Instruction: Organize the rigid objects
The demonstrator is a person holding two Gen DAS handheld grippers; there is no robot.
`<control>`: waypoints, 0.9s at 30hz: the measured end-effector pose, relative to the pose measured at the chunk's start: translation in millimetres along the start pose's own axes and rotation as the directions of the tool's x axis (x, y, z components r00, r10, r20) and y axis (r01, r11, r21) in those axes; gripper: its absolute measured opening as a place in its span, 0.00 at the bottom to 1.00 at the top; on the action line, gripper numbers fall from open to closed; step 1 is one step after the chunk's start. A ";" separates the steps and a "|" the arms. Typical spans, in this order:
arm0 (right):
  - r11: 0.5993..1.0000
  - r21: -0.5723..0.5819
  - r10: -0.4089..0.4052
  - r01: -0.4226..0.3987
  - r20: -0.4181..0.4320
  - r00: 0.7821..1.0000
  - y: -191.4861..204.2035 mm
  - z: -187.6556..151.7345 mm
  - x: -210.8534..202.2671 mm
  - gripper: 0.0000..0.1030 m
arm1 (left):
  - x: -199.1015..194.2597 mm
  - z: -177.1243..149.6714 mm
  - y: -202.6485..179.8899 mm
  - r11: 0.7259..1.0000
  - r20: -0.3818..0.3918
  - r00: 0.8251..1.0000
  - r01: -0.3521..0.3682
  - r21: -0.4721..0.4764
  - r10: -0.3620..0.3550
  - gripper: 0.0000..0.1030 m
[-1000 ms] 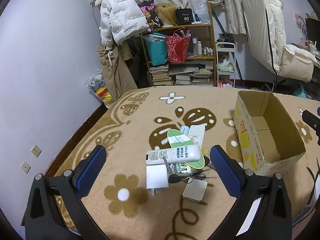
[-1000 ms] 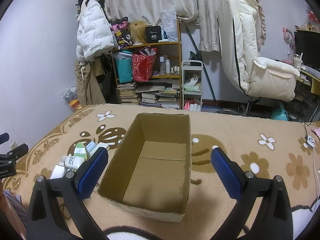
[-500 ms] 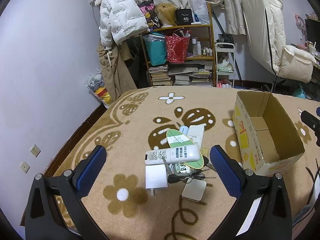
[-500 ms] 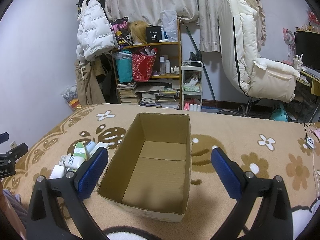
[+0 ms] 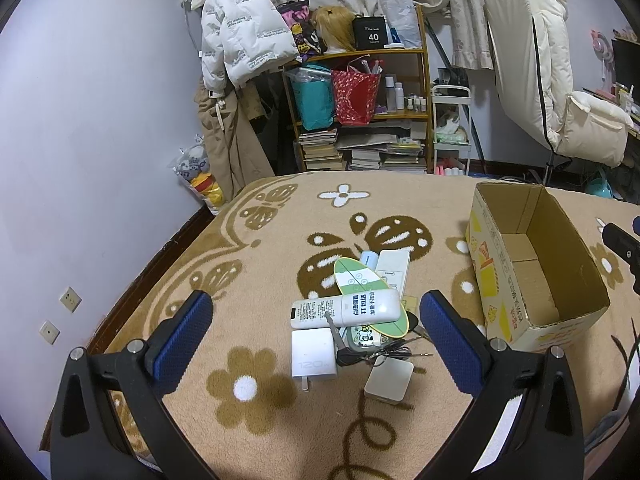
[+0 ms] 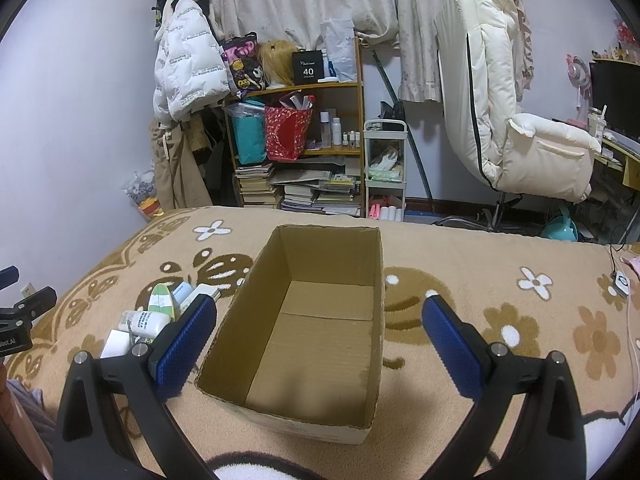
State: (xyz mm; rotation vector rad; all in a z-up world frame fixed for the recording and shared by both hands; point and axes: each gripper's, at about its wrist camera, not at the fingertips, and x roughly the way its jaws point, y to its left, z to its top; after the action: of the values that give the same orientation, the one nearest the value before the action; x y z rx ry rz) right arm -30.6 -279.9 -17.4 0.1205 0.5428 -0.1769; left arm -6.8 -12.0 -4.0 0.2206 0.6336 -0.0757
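Note:
A pile of small items lies on the brown flower blanket: a white remote (image 5: 346, 309) across a green oval card (image 5: 358, 280), a white charger block (image 5: 313, 353), a white square adapter (image 5: 388, 379), keys (image 5: 374, 354) and a second white remote (image 5: 394, 269). My left gripper (image 5: 320, 344) hangs open above and around this pile, holding nothing. To the right stands an empty cardboard box (image 5: 532, 268). My right gripper (image 6: 320, 344) is open over that box (image 6: 316, 320), with the pile (image 6: 156, 316) at its left finger.
A cluttered bookshelf (image 5: 360, 112), a hung white puffer jacket (image 5: 240, 40) and a cream recliner chair (image 5: 560, 92) stand beyond the blanket's far edge. A purple wall (image 5: 80, 120) runs along the left. A cable and small device (image 6: 620, 284) lie at the right edge.
The left wrist view has shifted very slightly, with the pile a touch lower and left. The right gripper has stayed still.

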 end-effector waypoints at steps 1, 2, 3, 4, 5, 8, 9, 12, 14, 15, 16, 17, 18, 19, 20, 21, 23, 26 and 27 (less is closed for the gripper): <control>1.000 -0.002 -0.001 0.001 0.000 1.000 -0.8 1.0 0.9 1.00 | 0.3 -0.3 -0.1 1.000 -0.002 1.000 0.001 0.000 -0.001 0.99; 1.000 -0.003 -0.002 0.002 0.000 1.000 -1.7 2.4 2.6 1.00 | 0.9 -0.1 -0.1 1.000 -0.007 1.000 0.003 -0.002 -0.003 0.99; 1.000 0.001 -0.001 0.001 0.002 1.000 -2.6 3.1 2.9 1.00 | 1.7 0.0 0.2 1.000 -0.010 1.000 0.005 -0.005 -0.005 0.99; 1.000 0.003 0.001 -0.001 0.000 1.000 -3.4 4.3 4.0 1.00 | 2.9 0.3 0.2 1.000 -0.013 1.000 0.005 -0.006 -0.005 0.99; 1.000 0.004 0.002 -0.002 -0.001 1.000 -4.1 5.4 5.1 1.00 | 4.1 0.6 0.1 1.000 -0.015 1.000 0.003 -0.005 -0.003 0.99; 1.000 0.005 0.008 -0.008 -0.007 1.000 4.3 -0.5 10.5 1.00 | 15.2 6.1 4.2 1.000 -0.028 1.000 -0.006 -0.006 0.006 0.99; 1.000 0.002 0.008 -0.008 -0.011 1.000 7.3 -2.0 12.0 1.00 | 17.8 7.1 4.2 1.000 -0.033 0.999 -0.007 -0.007 0.006 0.99; 1.000 -0.007 0.016 -0.016 -0.025 1.000 10.2 -0.3 21.8 1.00 | 28.0 11.9 5.9 1.000 -0.051 0.999 -0.008 -0.015 0.007 0.99; 1.000 -0.008 0.022 -0.023 -0.037 0.999 6.3 6.6 44.5 1.00 | 35.9 15.2 6.7 1.000 -0.064 0.998 -0.008 -0.022 0.007 0.99; 1.000 -0.010 0.023 -0.023 -0.049 0.999 3.6 12.4 50.8 1.00 | 40.5 16.5 7.1 1.000 -0.073 0.997 -0.006 -0.026 0.004 0.99; 1.000 -0.012 0.025 -0.026 -0.060 0.998 4.2 12.4 54.9 1.00 | 45.2 17.8 8.4 1.000 -0.083 0.997 -0.006 -0.031 0.003 0.99; 1.000 -0.012 0.027 -0.028 -0.073 0.997 0.4 15.2 59.4 1.00 | 49.3 18.8 9.3 0.999 -0.091 0.996 -0.007 -0.035 0.003 0.99; 0.999 -0.014 0.028 -0.029 -0.089 0.996 -0.9 15.8 63.8 1.00 | 54.0 19.6 10.4 0.999 -0.101 0.995 -0.007 -0.041 0.003 0.99; 0.999 -0.016 0.028 -0.030 -0.107 0.994 -2.4 16.6 68.8 1.00 | 60.0 20.2 12.2 0.999 -0.114 0.993 -0.007 -0.051 0.001 0.99; 0.999 -0.020 0.028 -0.030 -0.127 0.991 -2.9 15.9 74.2 1.00 | 64.5 20.4 13.9 0.998 -0.124 0.992 -0.008 -0.060 0.001 0.99; 0.999 -0.024 0.028 -0.032 -0.151 0.988 -4.6 16.0 80.3 1.00 | 70.0 20.7 15.8 0.997 -0.138 0.990 -0.011 -0.071 0.001 0.99; 0.999 -0.027 0.022 -0.028 -0.199 0.980 -8.8 14.7 93.8 1.00 | 83.7 21.3 21.2 0.995 -0.170 0.985 -0.015 -0.099 -0.002 0.99; 1.000 -0.007 0.011 -0.014 -0.257 0.966 -18.5 11.0 109.0 1.00 | 106.0 20.8 31.5 0.987 -0.221 0.975 -0.021 -0.157 -0.015 0.99; 1.000 0.004 0.010 -0.009 -0.274 0.962 -21.8 9.1 112.8 1.00 | 113.4 20.1 34.7 0.984 -0.238 0.971 -0.026 -0.174 -0.016 0.99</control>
State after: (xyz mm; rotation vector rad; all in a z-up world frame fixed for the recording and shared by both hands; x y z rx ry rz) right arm 64.6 -317.9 -70.2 0.1509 0.8186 -0.1521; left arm 100.8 16.9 -49.4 0.0598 0.8749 0.0125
